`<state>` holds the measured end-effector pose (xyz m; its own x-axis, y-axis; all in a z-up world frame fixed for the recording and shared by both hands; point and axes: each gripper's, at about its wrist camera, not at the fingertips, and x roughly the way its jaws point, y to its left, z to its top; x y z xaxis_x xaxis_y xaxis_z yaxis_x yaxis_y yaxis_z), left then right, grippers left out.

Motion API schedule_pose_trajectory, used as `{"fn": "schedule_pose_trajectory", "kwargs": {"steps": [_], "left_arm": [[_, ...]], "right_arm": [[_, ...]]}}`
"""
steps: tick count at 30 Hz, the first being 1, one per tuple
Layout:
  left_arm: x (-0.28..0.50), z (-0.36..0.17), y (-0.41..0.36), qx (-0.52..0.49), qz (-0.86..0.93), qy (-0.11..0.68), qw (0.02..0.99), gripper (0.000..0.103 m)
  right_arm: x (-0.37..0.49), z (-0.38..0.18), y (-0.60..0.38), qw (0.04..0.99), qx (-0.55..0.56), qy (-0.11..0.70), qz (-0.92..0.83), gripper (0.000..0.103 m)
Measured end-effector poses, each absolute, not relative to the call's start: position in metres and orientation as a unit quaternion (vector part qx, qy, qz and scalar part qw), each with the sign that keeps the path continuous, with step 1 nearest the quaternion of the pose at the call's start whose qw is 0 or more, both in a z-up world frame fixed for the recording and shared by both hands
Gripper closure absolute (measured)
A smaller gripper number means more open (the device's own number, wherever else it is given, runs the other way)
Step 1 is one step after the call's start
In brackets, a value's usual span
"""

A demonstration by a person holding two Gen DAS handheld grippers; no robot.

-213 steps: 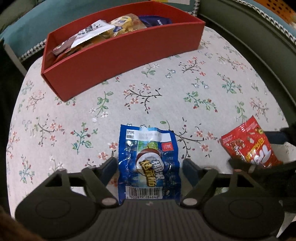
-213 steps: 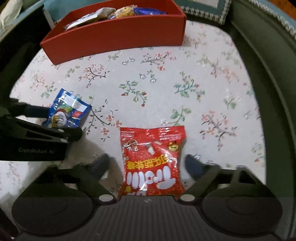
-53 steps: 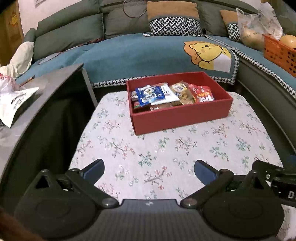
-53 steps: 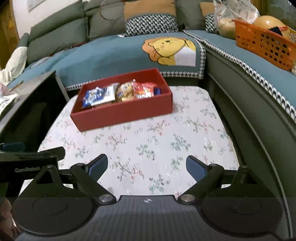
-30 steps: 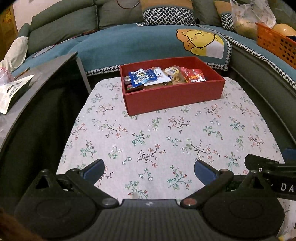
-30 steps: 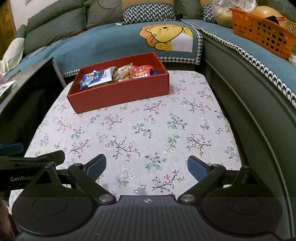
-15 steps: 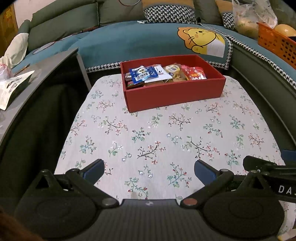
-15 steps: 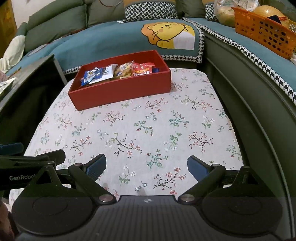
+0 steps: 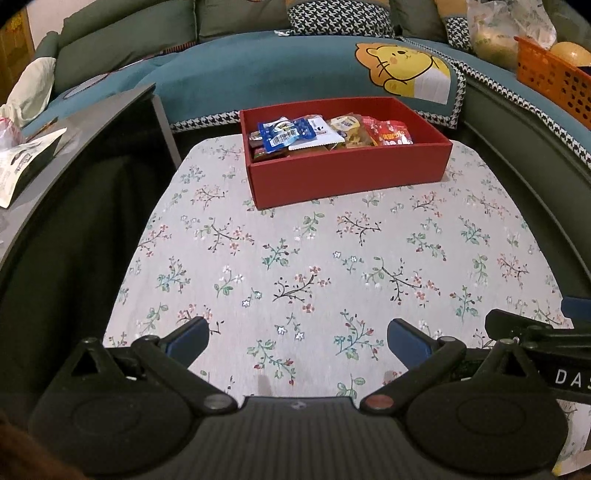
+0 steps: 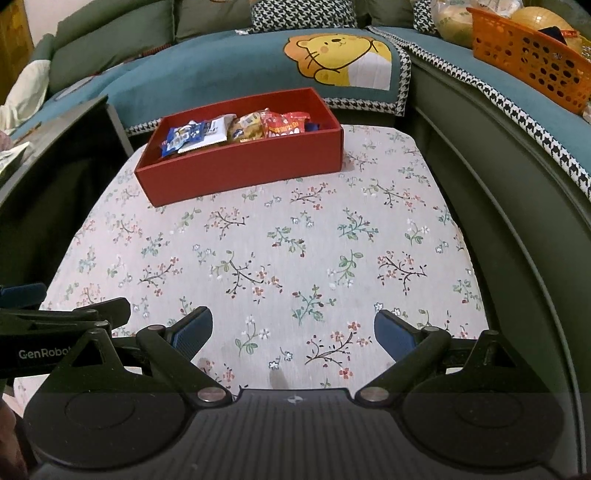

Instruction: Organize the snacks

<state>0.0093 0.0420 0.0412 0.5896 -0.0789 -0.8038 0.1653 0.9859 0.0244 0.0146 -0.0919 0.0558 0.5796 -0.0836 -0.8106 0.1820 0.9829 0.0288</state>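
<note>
Snacks (image 9: 328, 133) all look tucked into the red box (image 9: 351, 173) at the desk's (image 9: 295, 258) far end, so with left claw (image 9: 297, 338) and right claw (image 10: 293, 328) both gaping and empty, best just hold off and scan for strays.

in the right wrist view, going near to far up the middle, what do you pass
right hand-held gripper with open jaws → floral tablecloth → red box holding the snack packets → teal sofa cover with the yellow lion → houndstooth cushion
</note>
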Motion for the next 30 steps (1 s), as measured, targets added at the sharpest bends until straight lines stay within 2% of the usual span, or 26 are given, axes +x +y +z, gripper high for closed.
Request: {"fn": "schedule_pose_trajectory", "kwargs": {"steps": [30], "left_arm": [[0.0002,0.0314,0.0449,0.054,-0.069,0.465,0.881,0.000]], "right_arm": [[0.0071,0.0485,-0.0868,0.879,0.047,0.469,-0.073,0.006]]}}
